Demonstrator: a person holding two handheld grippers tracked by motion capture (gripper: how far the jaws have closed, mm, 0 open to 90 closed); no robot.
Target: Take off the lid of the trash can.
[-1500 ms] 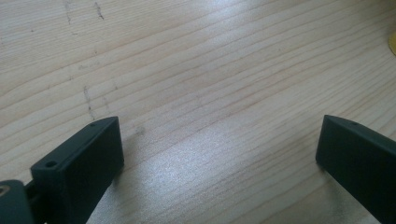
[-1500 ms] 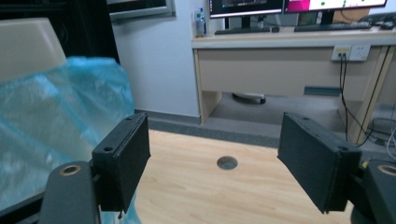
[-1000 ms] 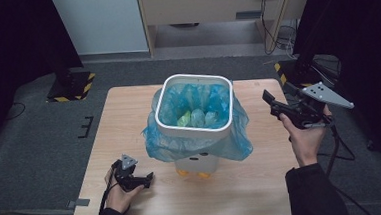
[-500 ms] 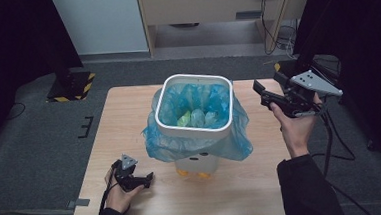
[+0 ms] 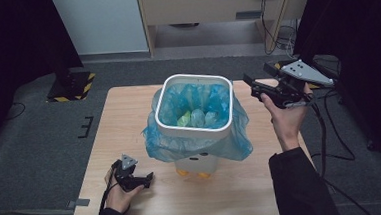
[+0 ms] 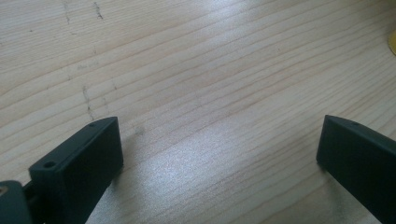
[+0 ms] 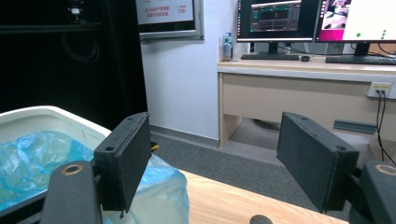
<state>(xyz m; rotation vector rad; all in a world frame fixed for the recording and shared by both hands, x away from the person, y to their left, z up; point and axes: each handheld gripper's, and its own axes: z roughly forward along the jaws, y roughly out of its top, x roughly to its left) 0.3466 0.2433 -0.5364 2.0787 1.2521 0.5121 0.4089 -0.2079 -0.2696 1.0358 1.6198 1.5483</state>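
Observation:
A white bin (image 5: 196,132) lined with a blue plastic bag (image 5: 230,140) stands mid-table, with crumpled pale waste (image 5: 194,118) inside. My right gripper (image 5: 249,84) is held in the air at the bin's right, level with its rim, jaws open and empty. In the right gripper view the bin rim (image 7: 51,116) and the bag (image 7: 159,186) lie at lower left of the open right gripper (image 7: 212,158). My left gripper (image 5: 148,178) rests low on the table at the front left of the bin, open. The left gripper (image 6: 217,154) has bare wood between its jaws.
The wooden table (image 5: 129,116) has free room left of the bin and along the front edge. Behind the table stand a desk (image 7: 299,93) with monitors (image 7: 275,21), and cables (image 5: 325,129) trail at the right.
My right gripper has risen and moved forward and slightly left, toward the bin's right rim. The left gripper has stayed put.

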